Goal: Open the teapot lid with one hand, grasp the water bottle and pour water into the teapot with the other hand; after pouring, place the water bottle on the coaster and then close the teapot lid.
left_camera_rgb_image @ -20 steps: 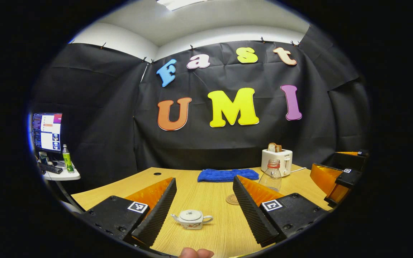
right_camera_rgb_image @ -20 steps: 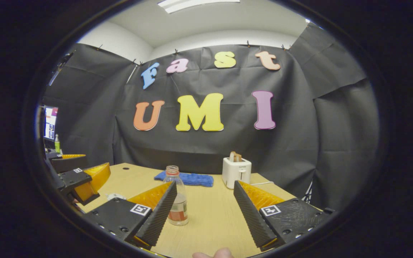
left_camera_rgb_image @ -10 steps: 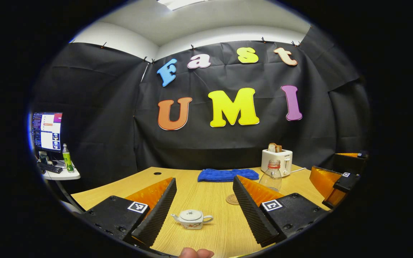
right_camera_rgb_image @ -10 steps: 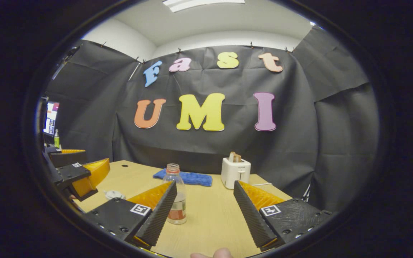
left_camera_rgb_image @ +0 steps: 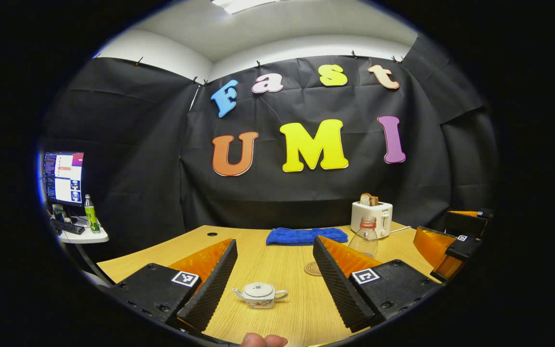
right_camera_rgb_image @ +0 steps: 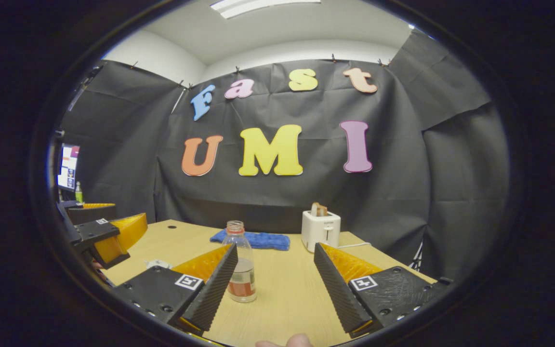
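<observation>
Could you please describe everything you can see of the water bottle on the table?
The water bottle is clear plastic and stands upright on the wooden table, uncapped, with an orange ring at its neck. It is partly filled and has a label band low on its body. In the right gripper view it stands just ahead of the right gripper, whose open fingers do not touch it. The coaster lies apart from it.

Coaster (left_camera_rgb_image: 312, 268) half hidden behind left gripper's finger (left_camera_rgb_image: 335, 274). Teapot (right_camera_rgb_image: 158, 264) mostly hidden behind right gripper's finger (right_camera_rgb_image: 210, 289); water bottle (right_camera_rgb_image: 242, 267) edge clipped too.

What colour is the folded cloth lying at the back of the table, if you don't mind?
The cloth is bright blue, seen best in the left gripper view.
</observation>
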### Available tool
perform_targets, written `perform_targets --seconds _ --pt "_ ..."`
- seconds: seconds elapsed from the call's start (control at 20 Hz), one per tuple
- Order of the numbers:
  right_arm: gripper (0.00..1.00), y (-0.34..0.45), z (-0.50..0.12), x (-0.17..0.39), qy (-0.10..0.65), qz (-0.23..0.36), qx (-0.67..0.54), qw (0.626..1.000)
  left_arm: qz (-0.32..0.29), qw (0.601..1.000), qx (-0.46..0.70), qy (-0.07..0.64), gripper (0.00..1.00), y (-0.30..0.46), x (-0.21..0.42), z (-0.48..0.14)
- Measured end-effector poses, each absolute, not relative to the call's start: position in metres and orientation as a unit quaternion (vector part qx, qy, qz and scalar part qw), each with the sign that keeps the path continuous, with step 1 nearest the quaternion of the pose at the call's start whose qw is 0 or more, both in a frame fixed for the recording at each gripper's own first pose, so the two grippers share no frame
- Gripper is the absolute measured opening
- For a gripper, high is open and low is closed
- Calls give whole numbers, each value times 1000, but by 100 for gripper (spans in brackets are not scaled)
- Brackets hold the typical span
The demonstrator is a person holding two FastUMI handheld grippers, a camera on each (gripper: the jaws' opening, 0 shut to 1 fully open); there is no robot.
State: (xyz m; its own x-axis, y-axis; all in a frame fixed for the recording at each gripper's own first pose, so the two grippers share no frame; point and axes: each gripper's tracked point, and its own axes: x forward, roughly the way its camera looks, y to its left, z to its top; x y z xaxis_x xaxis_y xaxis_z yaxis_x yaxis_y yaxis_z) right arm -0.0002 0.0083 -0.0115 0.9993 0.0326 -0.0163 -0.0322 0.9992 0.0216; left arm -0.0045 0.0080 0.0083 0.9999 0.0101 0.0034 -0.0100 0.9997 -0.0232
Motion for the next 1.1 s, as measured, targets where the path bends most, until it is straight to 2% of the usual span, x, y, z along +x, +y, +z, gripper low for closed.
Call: perform_targets --seconds 0.2,0.5,0.95,1.1 --pt "95 10 -24 5 22 28 26 999 7 1000 -7 0 99 16 -8 2" --pt "97 1 -46 11 38 29 28 998 -2 999 2 44 99 22 -6 -41" --pt "95 -32 -78 27 69 3 49 996 -2 996 -1 85 99 27 27 -79" --pt "96 -47 -81 32 72 -9 49 996 1 994 6 106 94 31 44 -94"
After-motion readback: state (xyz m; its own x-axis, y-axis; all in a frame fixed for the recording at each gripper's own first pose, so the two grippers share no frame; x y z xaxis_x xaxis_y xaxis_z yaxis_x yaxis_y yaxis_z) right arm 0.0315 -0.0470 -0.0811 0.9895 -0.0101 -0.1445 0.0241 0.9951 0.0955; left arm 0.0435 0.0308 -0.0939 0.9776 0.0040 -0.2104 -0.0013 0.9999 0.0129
